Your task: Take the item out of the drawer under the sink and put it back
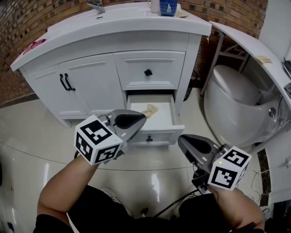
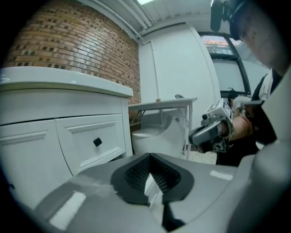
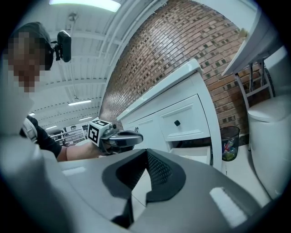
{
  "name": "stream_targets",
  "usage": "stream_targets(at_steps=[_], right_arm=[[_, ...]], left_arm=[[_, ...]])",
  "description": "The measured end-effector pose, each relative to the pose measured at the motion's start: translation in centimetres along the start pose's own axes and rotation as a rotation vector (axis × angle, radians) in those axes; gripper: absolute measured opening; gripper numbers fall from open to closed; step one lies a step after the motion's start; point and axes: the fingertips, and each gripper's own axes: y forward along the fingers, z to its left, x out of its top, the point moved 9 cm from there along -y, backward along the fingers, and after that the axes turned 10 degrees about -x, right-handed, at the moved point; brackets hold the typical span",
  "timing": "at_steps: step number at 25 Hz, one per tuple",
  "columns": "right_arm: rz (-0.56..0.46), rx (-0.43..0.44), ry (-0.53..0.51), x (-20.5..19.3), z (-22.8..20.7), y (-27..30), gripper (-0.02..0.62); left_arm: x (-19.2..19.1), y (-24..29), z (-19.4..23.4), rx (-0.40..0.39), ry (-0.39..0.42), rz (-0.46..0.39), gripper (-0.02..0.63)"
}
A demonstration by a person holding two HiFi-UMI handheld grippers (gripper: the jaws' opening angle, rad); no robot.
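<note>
Left gripper view: the left gripper (image 2: 149,158) has its grey jaws, lined with black ribbed pads, pressed together tip to tip with nothing between them.
Right gripper view: the right gripper (image 3: 144,154) is likewise closed on itself and carries nothing. It looks past the left gripper toward the cabinet front.
Head view, grippers: both are held over the glossy tiled floor (image 1: 45,136). The left one is in front of the open drawer's left corner. The right one is lower and to the right, apart from the drawer.
Task item: a beige crumpled piece (image 1: 150,109), perhaps cloth or paper, lies inside the open white bottom drawer (image 1: 163,119) near its back. Neither gripper touches it.
Drawer: it is pulled out of the white vanity cabinet (image 1: 91,82), directly under a closed white upper drawer (image 1: 148,72) with a black square knob.
Countertop: a chrome tap (image 1: 96,5) and a blue cup (image 1: 168,7) stand on top.
Surroundings: a white toilet (image 1: 236,104) stands right of the cabinet. A dark mesh waste bin (image 3: 228,141) sits between them, and a brick wall (image 3: 182,41) is behind.
</note>
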Motion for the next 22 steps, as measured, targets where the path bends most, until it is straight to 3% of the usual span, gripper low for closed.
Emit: stream_targets(at_steps=[7, 11, 18, 22], right_arm=[[-0.028, 0.008, -0.031, 0.3, 0.9, -0.6, 0.003], [-0.031, 0.007, -0.061, 0.3, 1.4, -0.9, 0.003], [-0.005, 0.035, -0.037, -0.4, 1.7, -0.6, 0.003], [0.020, 0.022, -0.054, -0.9, 1.8, -0.2, 0.003]], left_arm=[[1.2, -5.5, -4.7, 0.073, -0.014, -0.174, 0.006], [-0.5, -6.7, -6.5, 0.096, -0.053, -0.197, 0.006], [-4.1, -5.5, -7.4, -0.007, -0.162, -0.178, 0.006], [-4.1, -5.9, -6.9, 0.028, -0.118, -0.189, 0.006]])
